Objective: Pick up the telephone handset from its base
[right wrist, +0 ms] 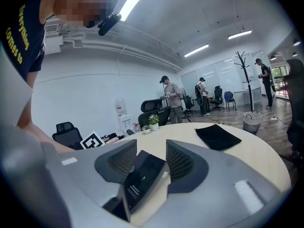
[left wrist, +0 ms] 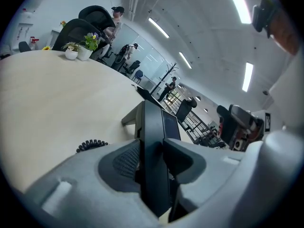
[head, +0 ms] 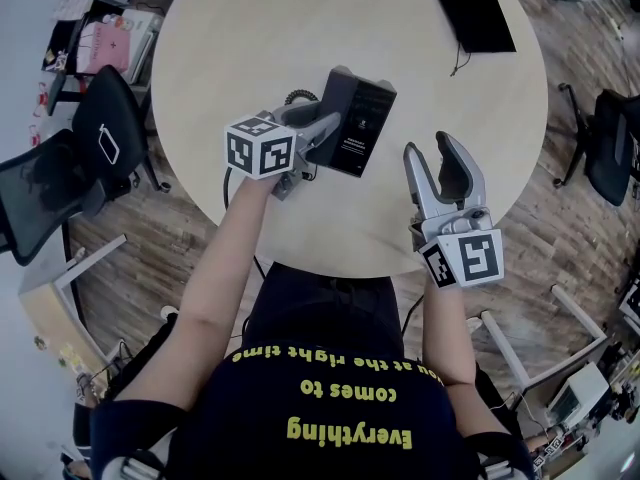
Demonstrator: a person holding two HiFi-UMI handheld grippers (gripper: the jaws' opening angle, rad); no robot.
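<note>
Shirt (head: 330, 408): dark, closest to the head camera. Yellow print, upside down from here: "Everything comes to", then a partly hidden word, then "at the right time".

Marker cubes: black-and-white squares on each gripper, no letters.

Base (head: 362, 128): flat black slab on the round pale table (head: 250, 28), toward the near edge. Several lines of small white print on its face, too small to read in any view.

Handset (head: 333, 100): black, narrow bar, matte. It lies along the left side of the base. The long axis runs from the person's side away across the table, leaning a little right in the head view. In the left gripper view it is edge-on and points straight away from the camera. Cannot tell whether it is clear of the base.

Coiled cord (head: 296, 97): black, on the table just left of the handset.

Left gripper (head: 325, 136): both ribbed pads are pressed against the sides of the handset.

Right gripper (head: 432, 153): jaws spread, nothing between the pads. It is over the table's near edge, right of the base and apart from it. The base shows beyond the jaws in the right gripper view.

Black cloth (head: 470, 8): flat on the far right of the table.
</note>
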